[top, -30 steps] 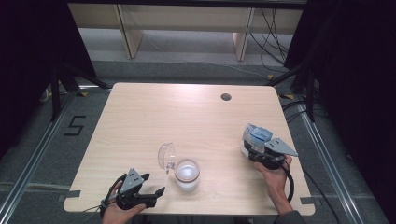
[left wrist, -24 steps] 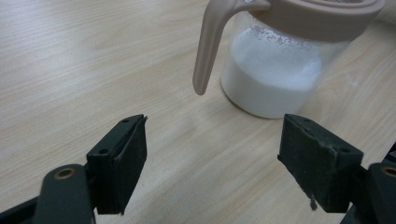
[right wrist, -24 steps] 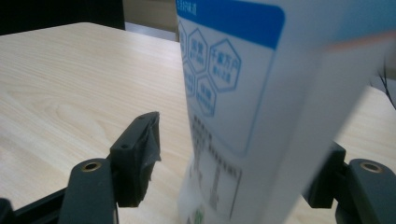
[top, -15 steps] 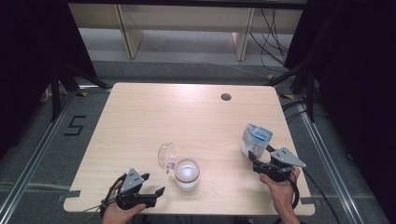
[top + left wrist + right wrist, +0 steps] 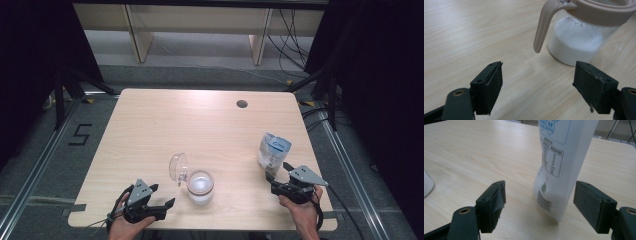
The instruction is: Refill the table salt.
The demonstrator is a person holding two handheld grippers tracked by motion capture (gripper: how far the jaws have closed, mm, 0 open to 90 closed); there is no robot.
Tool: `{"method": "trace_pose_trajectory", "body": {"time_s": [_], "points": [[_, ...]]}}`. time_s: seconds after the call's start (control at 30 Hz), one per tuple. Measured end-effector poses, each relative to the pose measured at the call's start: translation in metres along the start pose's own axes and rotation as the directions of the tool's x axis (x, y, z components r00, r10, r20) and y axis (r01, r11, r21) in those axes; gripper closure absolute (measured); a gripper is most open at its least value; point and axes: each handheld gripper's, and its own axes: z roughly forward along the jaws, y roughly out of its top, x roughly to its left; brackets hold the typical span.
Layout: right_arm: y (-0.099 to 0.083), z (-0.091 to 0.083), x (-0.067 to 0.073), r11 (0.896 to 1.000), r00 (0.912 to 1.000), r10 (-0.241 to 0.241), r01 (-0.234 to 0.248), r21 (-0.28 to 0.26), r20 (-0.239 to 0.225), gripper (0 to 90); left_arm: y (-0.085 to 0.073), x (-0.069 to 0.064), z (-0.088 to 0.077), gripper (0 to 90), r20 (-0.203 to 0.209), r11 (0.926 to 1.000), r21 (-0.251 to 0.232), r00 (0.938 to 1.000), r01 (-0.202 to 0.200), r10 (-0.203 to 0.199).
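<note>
A white and blue pouch (image 5: 273, 150) stands upright on the right side of the wooden table (image 5: 200, 125). My right gripper (image 5: 277, 171) sits just short of it, toward the table's near edge. Its jaws have just been opening, and the pouch (image 5: 560, 167) rises a little ahead of the gap, touching neither pad. A glass jar of white powder (image 5: 200, 186) stands near the front middle, its clear lid (image 5: 177, 167) swung open to the left. My left gripper (image 5: 161, 195) rests open at the front left, pointing at the jar (image 5: 576, 42), with nothing between its pads.
A round cable hole (image 5: 242, 104) sits at the table's far right. The table's near edge runs close under both hands. Wooden shelf legs (image 5: 137, 35) stand on the floor beyond the table, and dark frames flank both sides.
My right gripper has drawn back from the pouch toward the near edge, and its jaws have widened. The pouch now stands free. The left gripper and the jar have not moved.
</note>
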Motion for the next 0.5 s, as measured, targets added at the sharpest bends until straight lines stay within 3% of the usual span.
{"method": "trace_pose_trajectory", "body": {"time_s": [0.13,0.23,0.5], "points": [[-0.004,-0.004,-0.002,1.0,0.9999,-0.001,0.001,0.001,0.01,26.3,0.001,0.0,0.002,22.9,-0.008,1.0,-0.007,1.0,0.002,-0.003],[-0.005,-0.008,-0.001,1.0,1.0,0.001,-0.001,0.015,0.003,26.1,0.001,0.002,0.002,22.9,-0.006,0.9996,-0.001,0.9996,-0.027,0.027],[-0.009,-0.014,0.008,0.999,0.9995,-0.024,0.025,0.048,-0.023,25.6,0.002,0.002,0.0,22.9,-0.018,0.9999,0.003,0.9998,-0.014,0.014]]}}
